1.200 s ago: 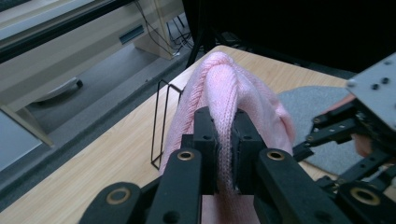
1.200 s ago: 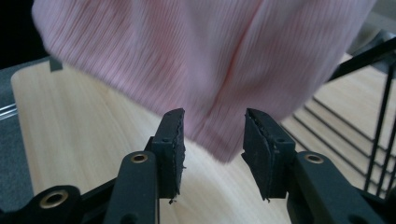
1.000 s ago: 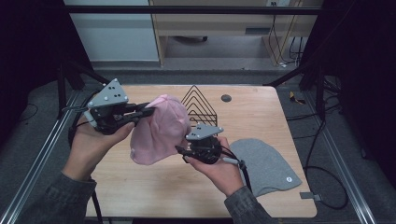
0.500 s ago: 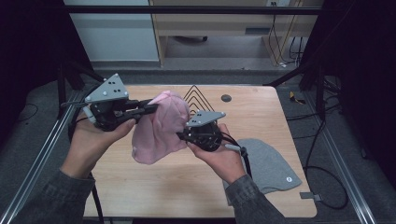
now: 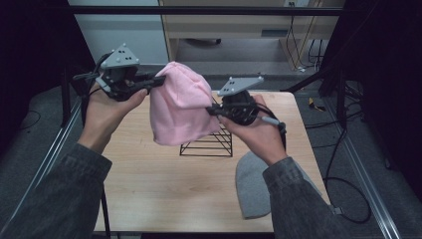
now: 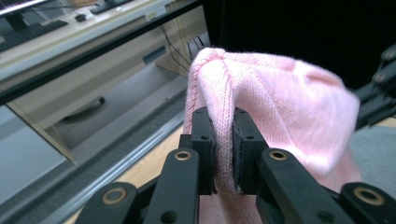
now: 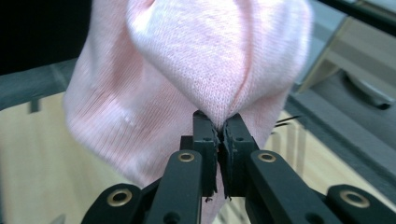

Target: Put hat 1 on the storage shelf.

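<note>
Two claws of mine hold the pink beanie (image 5: 180, 108) up above the table (image 5: 149, 174), my left claw (image 5: 158, 79) clamped on its upper edge and my right claw (image 5: 213, 110) pinching its other side, over the black wire rack (image 5: 211, 144), with a grey beanie (image 5: 254, 186) lying nearby.

From up high, I can't see the upper part of the black wire rack (image 5: 213, 143); the pink beanie (image 5: 181, 107) hangs in front of it. My right sleeve covers part of the grey beanie (image 5: 251, 186) at lower right. In the left claw's view, the pink beanie's lower edge runs off the bottom.
</note>
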{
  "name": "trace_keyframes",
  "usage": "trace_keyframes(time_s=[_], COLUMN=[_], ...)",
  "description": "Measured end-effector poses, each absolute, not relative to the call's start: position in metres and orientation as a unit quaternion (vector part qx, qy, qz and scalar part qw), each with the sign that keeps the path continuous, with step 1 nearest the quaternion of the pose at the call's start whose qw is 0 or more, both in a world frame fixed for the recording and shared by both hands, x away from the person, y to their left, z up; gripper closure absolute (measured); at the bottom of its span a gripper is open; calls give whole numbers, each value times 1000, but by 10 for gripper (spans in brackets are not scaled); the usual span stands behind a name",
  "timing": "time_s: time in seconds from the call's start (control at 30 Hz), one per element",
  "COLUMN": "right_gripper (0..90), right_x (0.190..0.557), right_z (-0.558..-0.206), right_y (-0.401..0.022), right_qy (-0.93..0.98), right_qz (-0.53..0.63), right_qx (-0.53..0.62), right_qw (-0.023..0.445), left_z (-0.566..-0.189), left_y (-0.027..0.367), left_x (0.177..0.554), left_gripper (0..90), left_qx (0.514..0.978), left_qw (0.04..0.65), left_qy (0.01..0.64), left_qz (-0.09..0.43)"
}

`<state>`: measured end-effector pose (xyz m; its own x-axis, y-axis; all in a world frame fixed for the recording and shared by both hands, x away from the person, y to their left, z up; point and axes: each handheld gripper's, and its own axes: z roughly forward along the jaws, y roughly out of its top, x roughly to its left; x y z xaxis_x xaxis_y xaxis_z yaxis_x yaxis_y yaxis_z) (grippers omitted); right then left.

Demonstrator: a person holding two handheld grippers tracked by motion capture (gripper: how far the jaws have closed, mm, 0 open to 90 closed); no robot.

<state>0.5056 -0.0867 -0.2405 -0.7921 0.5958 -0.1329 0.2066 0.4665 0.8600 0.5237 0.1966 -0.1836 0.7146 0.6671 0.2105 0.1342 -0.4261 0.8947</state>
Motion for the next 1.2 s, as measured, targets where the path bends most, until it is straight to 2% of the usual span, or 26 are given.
trace_keyframes(time_s=[0.2, 0.47, 0.83, 1.2], right_gripper=[863, 862, 862, 862], right_x=[532, 559, 569, 575], right_z=[-233, -255, -276, -290], right_y=[-99, -104, -107, -93], right_qy=[816, 814, 806, 804], right_qz=[464, 444, 439, 444], right_qx=[273, 298, 312, 307], right_qw=[211, 227, 244, 249], left_z=[-175, -187, -210, -222], left_y=[181, 163, 157, 168], left_x=[547, 572, 598, 613], left_gripper=[811, 811, 809, 811], left_qx=[800, 818, 819, 812], left_qw=[458, 421, 423, 427], left_qy=[246, 237, 242, 254], left_qz=[300, 312, 303, 306])
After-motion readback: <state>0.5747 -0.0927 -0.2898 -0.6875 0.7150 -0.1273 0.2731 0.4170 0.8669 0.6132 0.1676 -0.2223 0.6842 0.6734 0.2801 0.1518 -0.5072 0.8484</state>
